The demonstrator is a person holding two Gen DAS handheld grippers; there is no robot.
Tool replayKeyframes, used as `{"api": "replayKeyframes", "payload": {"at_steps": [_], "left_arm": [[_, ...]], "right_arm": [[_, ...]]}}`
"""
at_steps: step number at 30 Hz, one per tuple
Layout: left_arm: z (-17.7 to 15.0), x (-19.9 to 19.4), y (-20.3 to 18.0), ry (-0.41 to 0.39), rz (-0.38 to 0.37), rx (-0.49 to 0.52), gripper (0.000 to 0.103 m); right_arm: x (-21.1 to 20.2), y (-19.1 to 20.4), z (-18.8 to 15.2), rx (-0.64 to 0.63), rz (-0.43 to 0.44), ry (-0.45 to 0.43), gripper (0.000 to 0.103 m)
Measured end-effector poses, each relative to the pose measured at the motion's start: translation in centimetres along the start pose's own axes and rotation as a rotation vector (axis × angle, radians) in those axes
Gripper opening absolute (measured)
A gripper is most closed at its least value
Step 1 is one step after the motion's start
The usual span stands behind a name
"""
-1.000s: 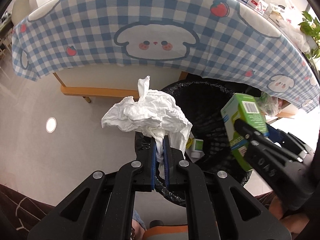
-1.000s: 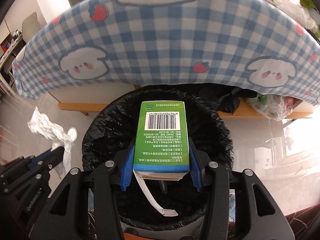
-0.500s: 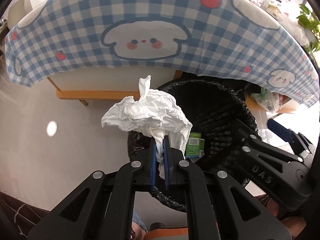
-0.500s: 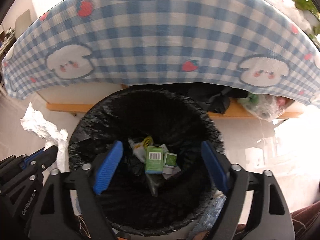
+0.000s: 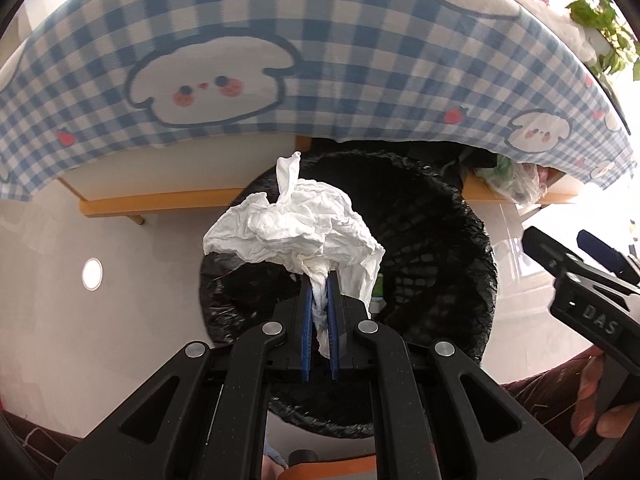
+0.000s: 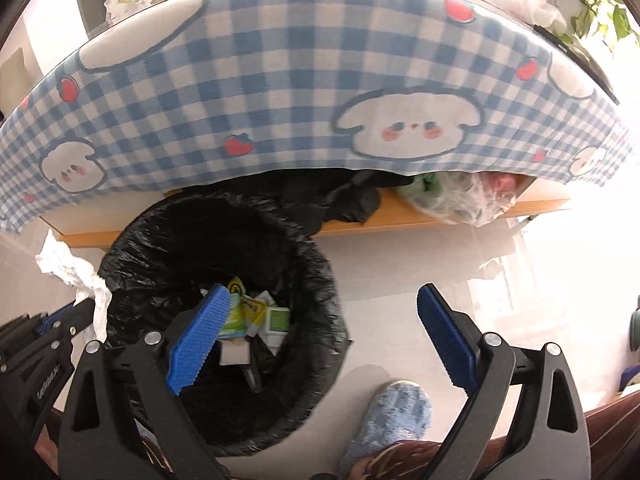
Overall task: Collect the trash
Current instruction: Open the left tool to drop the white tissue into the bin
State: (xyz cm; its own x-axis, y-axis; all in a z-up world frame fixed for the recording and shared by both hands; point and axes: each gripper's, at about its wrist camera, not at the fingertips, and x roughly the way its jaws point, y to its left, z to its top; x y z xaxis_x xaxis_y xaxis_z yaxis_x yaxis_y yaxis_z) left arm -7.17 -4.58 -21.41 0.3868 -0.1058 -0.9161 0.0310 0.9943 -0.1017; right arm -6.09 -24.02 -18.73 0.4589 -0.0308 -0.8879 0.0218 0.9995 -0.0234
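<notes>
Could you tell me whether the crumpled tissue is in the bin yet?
Not yet: the left gripper pinches the tissue above the bin.

Your tissue (image 5: pixel 304 232) is a white, crumpled wad, pinched by its tail and held above the bin's near rim. The bin (image 6: pixel 320 280), lined with black plastic, stands upright on the floor and holds green cartons (image 6: pixel 276 320) and wrappers.

Both wrist views look down, sharing the bin (image 5: pixel 460 216) (image 6: pixel 304 264).
</notes>
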Motion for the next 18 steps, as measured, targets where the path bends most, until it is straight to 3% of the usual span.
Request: {"api": "replayKeyframes", "payload": {"at_steps": [8, 18], "left_arm": [[0.5, 1.5, -2.3, 0.019, -0.017, 0.060, 0.006], [1.4, 3.0, -3.9, 0.032, -0.002, 0.097, 0.009]], "right_arm": [[-2.4, -1.8, 0.9, -0.006, 0.000, -0.027, 0.091], [-1.8, -3.4, 0.9, 0.079, 0.012, -0.016, 0.091]]}}
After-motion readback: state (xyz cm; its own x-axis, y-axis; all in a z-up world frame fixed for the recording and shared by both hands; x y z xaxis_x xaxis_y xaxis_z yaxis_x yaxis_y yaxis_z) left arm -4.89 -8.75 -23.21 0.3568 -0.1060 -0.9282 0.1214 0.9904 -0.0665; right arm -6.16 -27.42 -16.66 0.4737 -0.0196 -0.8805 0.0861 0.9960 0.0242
